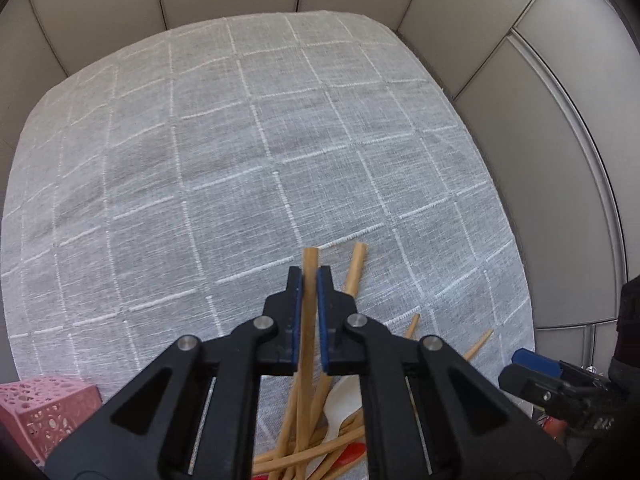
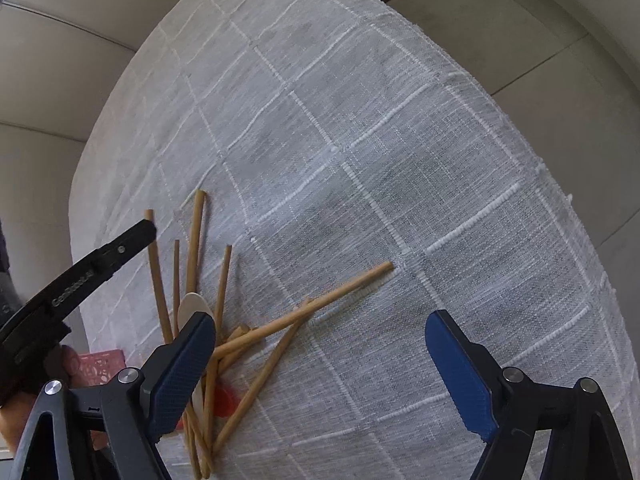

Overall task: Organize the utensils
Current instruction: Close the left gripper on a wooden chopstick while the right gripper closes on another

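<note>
My left gripper [image 1: 309, 276] is shut on one wooden chopstick [image 1: 310, 256], whose blunt end sticks out past the blue pads. Under it lies a loose pile of chopsticks [image 1: 316, 450], mixed with a white spoon [image 1: 340, 404] and a red utensil [image 1: 354, 451]. In the right wrist view the same pile of chopsticks [image 2: 304, 312] fans out across the cloth, with the white spoon [image 2: 192, 304] and the red utensil [image 2: 226, 400] among them. My right gripper [image 2: 320, 320] hangs open just above the pile with nothing between its pads. The left gripper [image 2: 132, 236] reaches in from the left.
A grey checked tablecloth [image 1: 240, 160] covers the round table. A pink perforated basket [image 1: 44, 412] stands at the near left edge, also seen as the pink basket [image 2: 100, 368] behind my right gripper's finger. The right gripper [image 1: 532, 364] shows at the table's right edge. Tiled floor surrounds the table.
</note>
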A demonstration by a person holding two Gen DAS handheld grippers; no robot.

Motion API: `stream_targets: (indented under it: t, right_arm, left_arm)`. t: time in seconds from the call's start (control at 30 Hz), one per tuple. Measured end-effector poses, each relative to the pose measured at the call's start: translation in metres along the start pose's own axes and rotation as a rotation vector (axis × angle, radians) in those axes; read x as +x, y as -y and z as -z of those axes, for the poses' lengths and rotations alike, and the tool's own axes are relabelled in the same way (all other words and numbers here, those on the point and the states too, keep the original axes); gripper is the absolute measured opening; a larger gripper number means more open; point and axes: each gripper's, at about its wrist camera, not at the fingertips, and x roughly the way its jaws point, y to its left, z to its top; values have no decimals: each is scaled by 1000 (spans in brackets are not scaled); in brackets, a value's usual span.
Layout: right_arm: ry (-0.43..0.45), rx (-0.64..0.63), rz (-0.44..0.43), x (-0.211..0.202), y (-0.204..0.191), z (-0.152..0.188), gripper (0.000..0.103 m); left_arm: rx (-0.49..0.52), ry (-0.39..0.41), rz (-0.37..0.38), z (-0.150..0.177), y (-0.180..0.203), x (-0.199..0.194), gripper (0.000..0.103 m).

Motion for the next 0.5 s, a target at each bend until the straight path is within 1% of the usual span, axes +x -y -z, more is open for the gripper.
stream_targets:
  t: [0.13,0.2,0.23,0.27,0.37,0.43,0.47,0.5]
  right_arm:
    - [-13,45,-47,4,6,-1,81]
    - [-18,82,-61,7,13,-2,74]
    - [-21,98,-66,10,16,-3,72]
    - [-22,114,-70,12,19,-3,68]
    - [-31,143,-39,21,23,-4,60]
    - [-19,131,-13,22,19,-4,57]
    - [-17,119,9,23,16,-4,54]
    - [-13,109,30,25,12,-3,49]
  left_arm:
    - [-5,68,6,15,-11,-39,8]
    - [-3,105,6,22,-14,-58,8]
    - [-1,122,5,28,-7,-68,8]
    - [0,137,7,34,-5,-78,8]
    - [-1,170,17,52,-10,-103,8]
    - [-10,188,32,66,-13,-117,8]
    - [-14,197,40,73,-15,-123,8]
    - [-17,209,40,78,-17,-131,8]
